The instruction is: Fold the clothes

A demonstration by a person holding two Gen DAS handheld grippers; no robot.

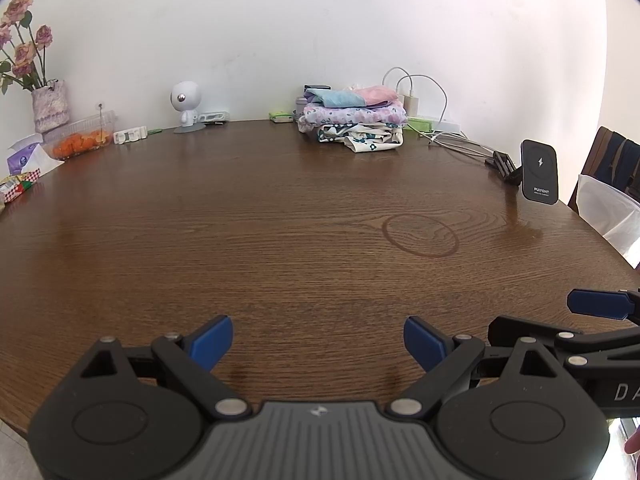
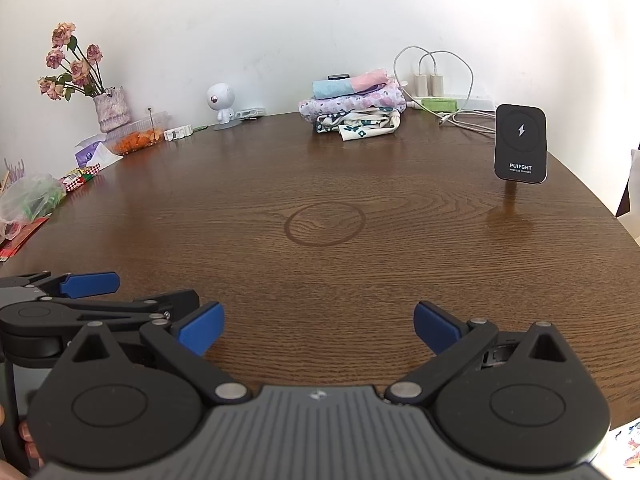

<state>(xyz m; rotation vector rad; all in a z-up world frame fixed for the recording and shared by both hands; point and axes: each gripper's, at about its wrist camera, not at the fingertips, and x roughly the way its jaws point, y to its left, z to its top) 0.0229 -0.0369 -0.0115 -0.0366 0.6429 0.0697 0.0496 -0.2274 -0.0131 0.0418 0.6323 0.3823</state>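
Both grippers are side by side at the near edge of the round wooden table (image 1: 304, 216), and nothing is in either one. My left gripper (image 1: 318, 338) has its blue pads spread wide over bare wood, and the right gripper (image 2: 318, 326) is the same, jaws apart with only tabletop between them. In the left view I can see the right one's blue finger poking in at the edge, so the two sit close together.

The clothes are at the far side, well apart from me: a stack of folded clothes (image 1: 354, 120) near the wall, with a pink and a blue piece on top, a purple floral layer under them, and a white cloth with dark green flowers (image 2: 366, 124) at the bottom, its edge spilling loosely toward me. Beside the stack lie white charger cables (image 1: 444, 136), and a black wireless charger stand (image 2: 520, 142) stands upright on the right.

I read this as a pause between garments: the working area in front of me is bare, with no item laid out. I can't tell from here whether the stack is finished work or the supply.

Next move, as I judge it: bring a garment to the open middle of the table, spread it flat, and take its corners with both grippers. Reaching that far, I'd keep clear of the cables and the charger stand.
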